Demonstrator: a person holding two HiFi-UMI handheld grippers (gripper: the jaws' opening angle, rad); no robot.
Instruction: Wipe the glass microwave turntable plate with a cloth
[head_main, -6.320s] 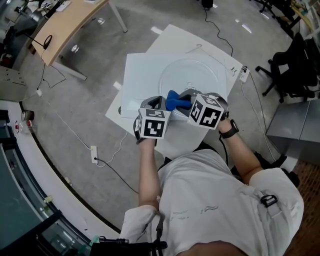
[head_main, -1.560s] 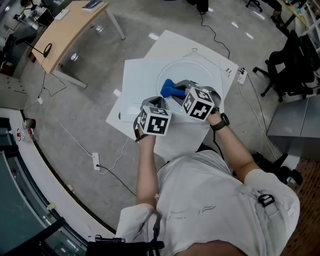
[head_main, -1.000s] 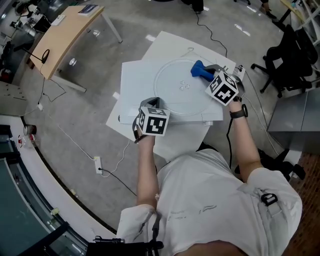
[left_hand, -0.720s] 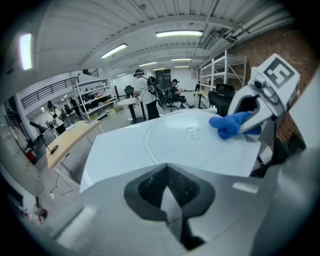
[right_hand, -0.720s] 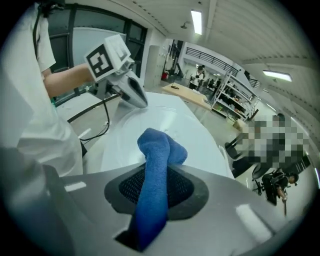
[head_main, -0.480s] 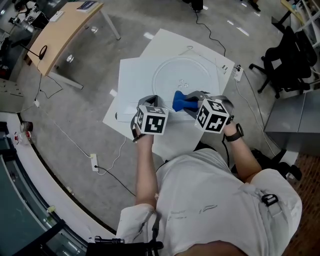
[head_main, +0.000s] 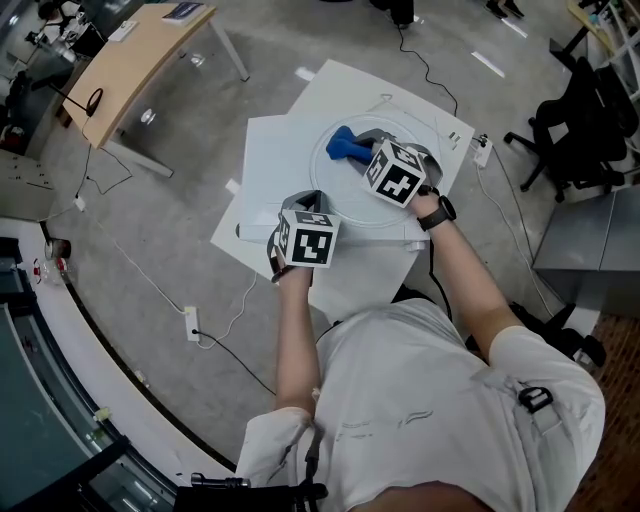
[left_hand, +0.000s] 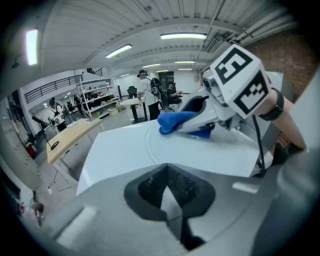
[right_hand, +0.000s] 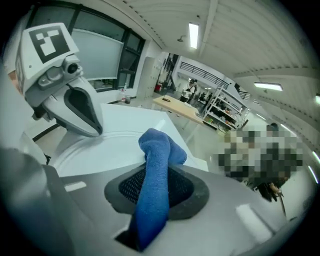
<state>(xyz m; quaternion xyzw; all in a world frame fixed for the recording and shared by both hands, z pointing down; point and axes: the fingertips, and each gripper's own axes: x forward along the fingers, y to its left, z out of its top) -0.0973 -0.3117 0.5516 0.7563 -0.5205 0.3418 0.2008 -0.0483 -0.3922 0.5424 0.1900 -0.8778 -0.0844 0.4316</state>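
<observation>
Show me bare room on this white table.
Bare: the strip left of the glass plate, to the table edge, and the far corner beyond it. Crowded: the plate, under blue cloth and right claw; left claw at its near rim.

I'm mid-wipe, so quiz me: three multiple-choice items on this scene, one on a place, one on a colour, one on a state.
1. Where is the cloth?
A. on the plate
B. on the floor
C. on the wooden desk

2. What colour is the cloth?
A. red
B. blue
C. green

3. The right claw is:
A. open, empty
B. shut, empty
C. shut on the cloth

Key:
1 A: the head view shows it pressed on the plate's far left part.
2 B: it is blue in every view.
3 C: the right gripper view shows the cloth pinched between the jaws.
</observation>
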